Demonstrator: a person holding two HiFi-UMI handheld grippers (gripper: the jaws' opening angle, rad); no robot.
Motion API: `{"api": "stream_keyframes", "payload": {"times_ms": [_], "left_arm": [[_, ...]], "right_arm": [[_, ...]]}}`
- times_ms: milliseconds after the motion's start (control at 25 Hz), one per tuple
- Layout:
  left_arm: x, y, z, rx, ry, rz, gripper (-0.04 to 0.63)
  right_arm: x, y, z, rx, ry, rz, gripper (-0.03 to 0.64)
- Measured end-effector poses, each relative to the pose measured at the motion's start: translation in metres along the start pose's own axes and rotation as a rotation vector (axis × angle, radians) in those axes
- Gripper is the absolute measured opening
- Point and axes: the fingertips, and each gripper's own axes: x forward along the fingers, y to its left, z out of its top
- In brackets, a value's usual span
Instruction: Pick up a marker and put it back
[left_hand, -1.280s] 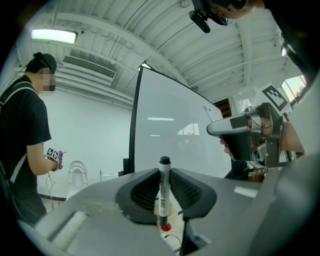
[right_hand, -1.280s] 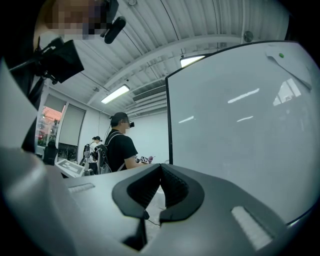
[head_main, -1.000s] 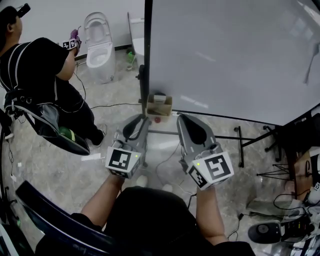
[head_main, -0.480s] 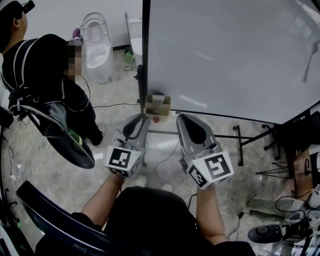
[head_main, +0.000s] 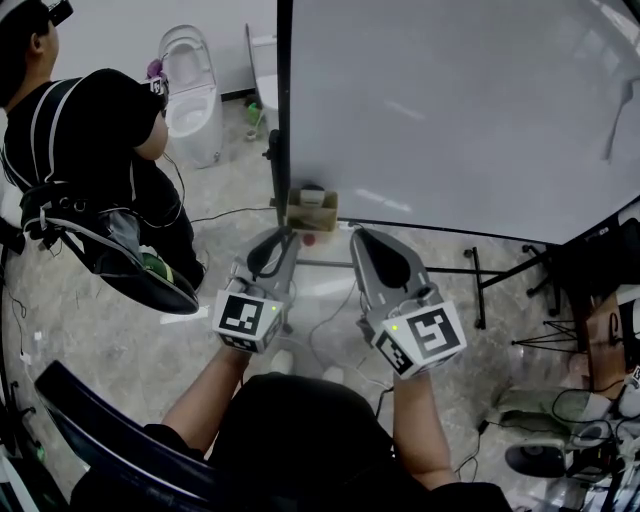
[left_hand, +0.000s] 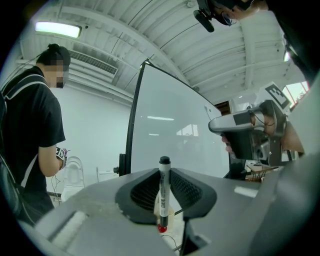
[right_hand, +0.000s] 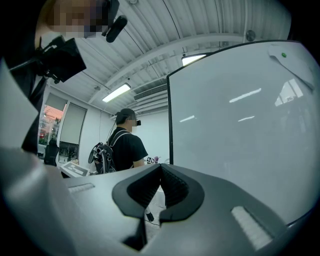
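Note:
A white marker (left_hand: 163, 195) with a black cap on top and a red lower end stands upright between the jaws of my left gripper (left_hand: 164, 186), which is shut on it. In the head view my left gripper (head_main: 289, 238) points at a small cardboard box (head_main: 312, 210) at the lower edge of the whiteboard (head_main: 450, 110). A red dot, the marker's end (head_main: 310, 240), shows beside its tip. My right gripper (head_main: 356, 234) is held close alongside. In its own view the right gripper (right_hand: 160, 171) is shut, with nothing between the pads.
A person in black with a backpack (head_main: 90, 140) stands at the left, beside a white toilet (head_main: 190, 90). The whiteboard's stand legs (head_main: 478, 290) and cables cross the floor. A dark chair back (head_main: 110, 425) is close at the lower left.
Both grippers have stayed nearly in place, the marker still held. The person at the left has turned and shifted beside the toilet.

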Motion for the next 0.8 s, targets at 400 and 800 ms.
{"api": "stream_keyframes", "payload": {"times_ms": [400,800], "left_arm": [[0.029,-0.005,-0.003,0.017,0.001,-0.037,0.072],[0.06,-0.022,-0.02,0.036,0.007,-0.073,0.072]], "right_arm": [[-0.002,-0.018,-0.007,0.006,0.011,-0.04,0.009],[-0.023,-0.045,-0.012,0.012,0.016,-0.096,0.008]]}}
